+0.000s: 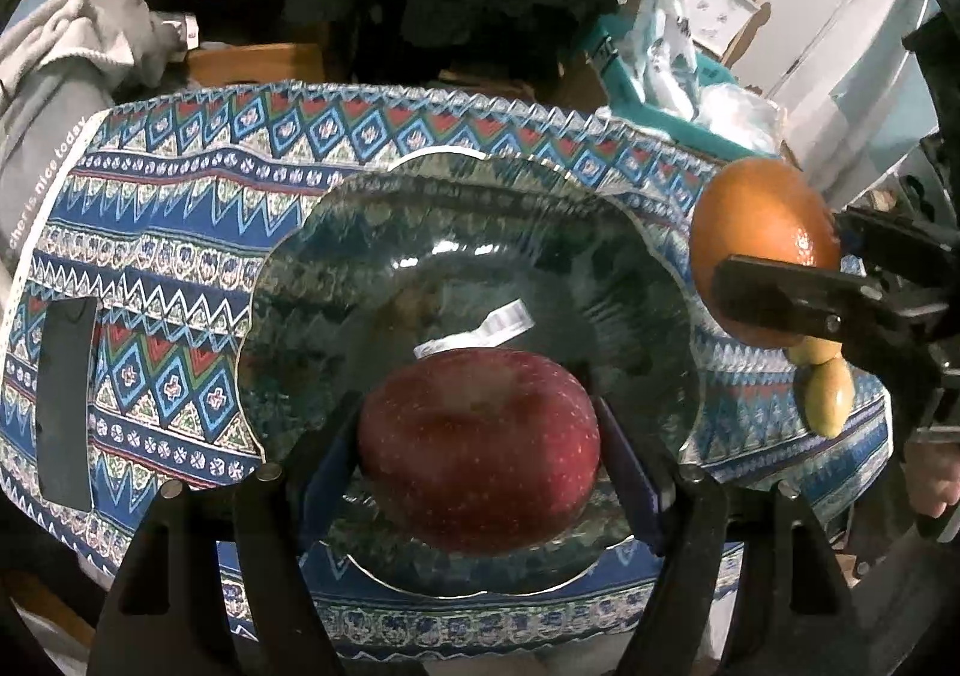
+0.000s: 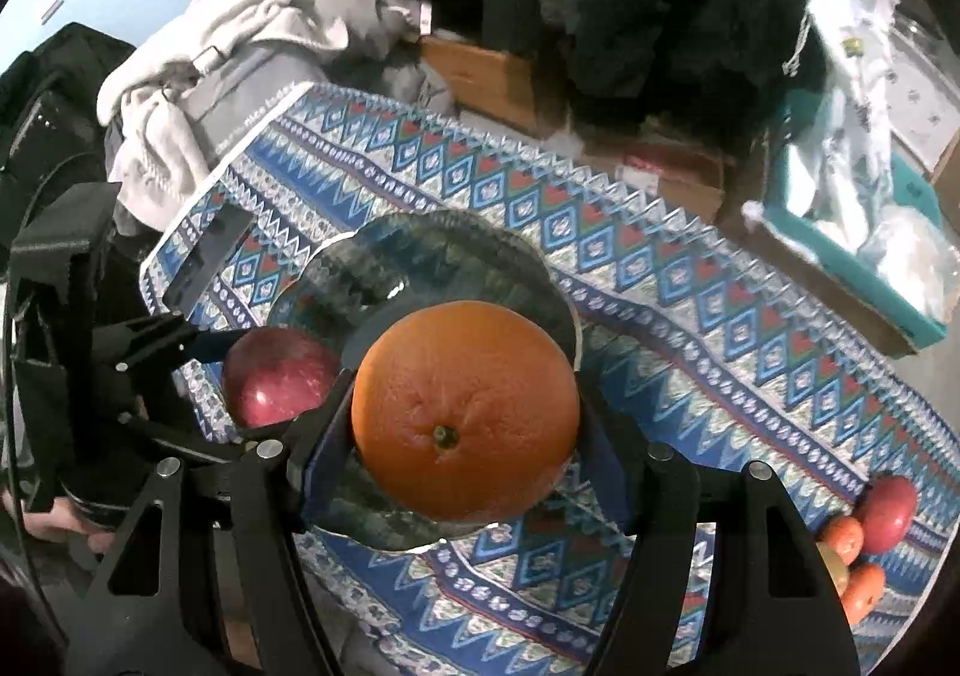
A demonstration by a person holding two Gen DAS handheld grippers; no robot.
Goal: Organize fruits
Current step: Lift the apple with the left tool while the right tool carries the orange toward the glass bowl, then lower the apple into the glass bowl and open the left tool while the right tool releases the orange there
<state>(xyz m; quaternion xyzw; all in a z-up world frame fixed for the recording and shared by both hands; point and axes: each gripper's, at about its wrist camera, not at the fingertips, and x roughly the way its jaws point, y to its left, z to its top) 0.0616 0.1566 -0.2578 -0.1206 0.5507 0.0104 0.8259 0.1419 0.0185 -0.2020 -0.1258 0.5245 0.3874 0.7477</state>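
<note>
Over the glass bowl (image 1: 600,208), left claw (image 1: 480,436) clamps the apple (image 1: 480,436); right claw (image 2: 465,418) clamps the orange (image 2: 465,418); next, lower and release gently.

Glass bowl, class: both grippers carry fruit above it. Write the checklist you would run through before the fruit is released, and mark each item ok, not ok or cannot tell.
1. Left gripper clamps the apple: ok.
2. Right gripper clamps the orange: ok.
3. Glass bowl holds no fruit yet: ok.
4. Apple hangs over the bowl: ok.
5. Orange fully over the bowl: cannot tell; the left wrist view shows it by the rim.
6. Fruit low enough to release gently: cannot tell.
</note>
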